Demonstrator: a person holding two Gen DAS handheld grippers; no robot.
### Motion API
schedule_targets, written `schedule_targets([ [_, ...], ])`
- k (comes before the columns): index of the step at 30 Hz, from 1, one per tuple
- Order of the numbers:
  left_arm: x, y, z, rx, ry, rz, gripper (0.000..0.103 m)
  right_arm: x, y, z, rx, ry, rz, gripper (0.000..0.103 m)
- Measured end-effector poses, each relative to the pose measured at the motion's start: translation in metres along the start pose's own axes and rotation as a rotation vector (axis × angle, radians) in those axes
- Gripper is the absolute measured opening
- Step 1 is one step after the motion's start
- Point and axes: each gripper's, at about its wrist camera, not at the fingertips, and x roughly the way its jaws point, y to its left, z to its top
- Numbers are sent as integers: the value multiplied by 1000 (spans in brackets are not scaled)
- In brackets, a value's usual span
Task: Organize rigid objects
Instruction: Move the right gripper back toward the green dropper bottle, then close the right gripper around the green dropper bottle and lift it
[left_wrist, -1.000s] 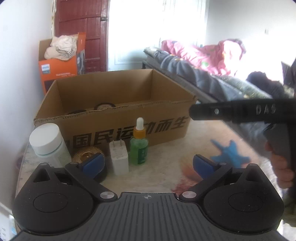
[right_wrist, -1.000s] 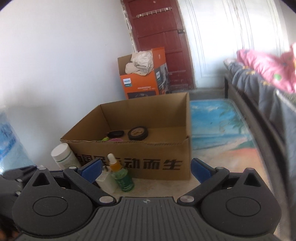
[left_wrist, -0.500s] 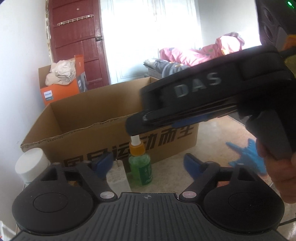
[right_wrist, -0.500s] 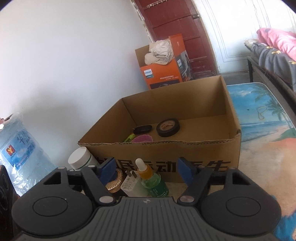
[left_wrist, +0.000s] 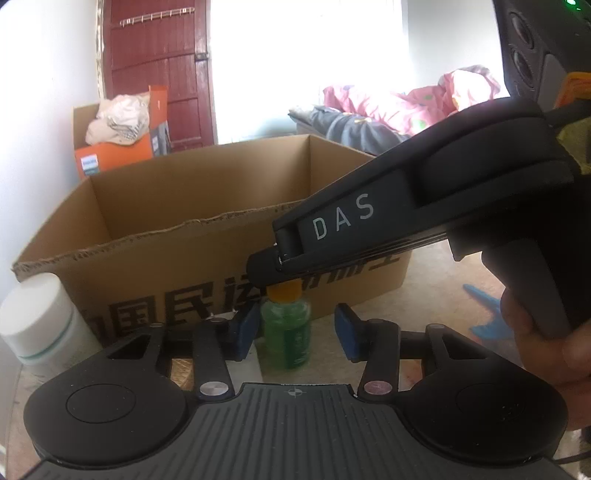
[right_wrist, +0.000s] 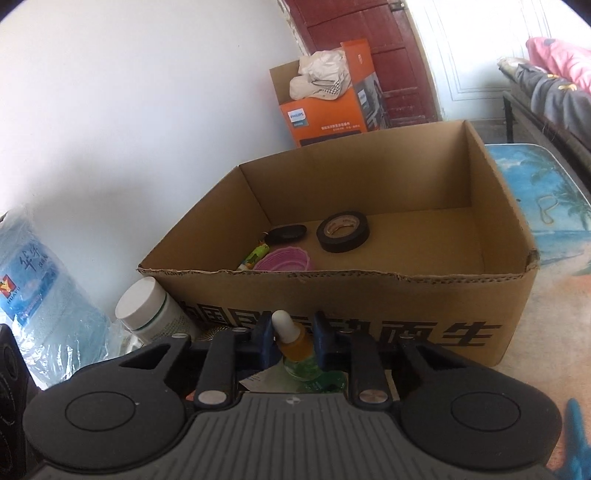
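Left wrist view: my left gripper (left_wrist: 294, 334) points down at a shallow angle toward the dropper bottle (left_wrist: 285, 330), which stands upright between the blue pads (left_wrist: 347, 332). Jaws have just been closing; the left pad sits against the bottle, the right one stands clear of it, so no clamp yet. The right gripper (left_wrist: 264, 267) comes in from the upper right, nose tilted down, its tip over the bottle's orange collar. A hand (left_wrist: 546, 343) grips its handle at far right. Cardboard box (left_wrist: 155, 266) is straight ahead, white jar (left_wrist: 37, 317) off to the left.

Right wrist view: my right gripper (right_wrist: 293, 341) is pitched down, jaws just closing and now pinched on the dropper bottle's (right_wrist: 295, 345) orange neck, white bulb poking up between the pads. Cardboard box (right_wrist: 369, 295) lies just beyond the fingertips, black tape roll (right_wrist: 343, 232) inside. White jar (right_wrist: 146, 308) ahead left.
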Motion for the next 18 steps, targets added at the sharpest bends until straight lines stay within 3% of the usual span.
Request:
schedule_targets([
  [7, -7, 3, 3, -68, 0, -61, 45, -11, -4, 0, 3, -2, -14, 22],
  [18, -28, -21, -1, -41, -1, -130, 45, -40, -16, -13, 39, 1, -3, 21],
])
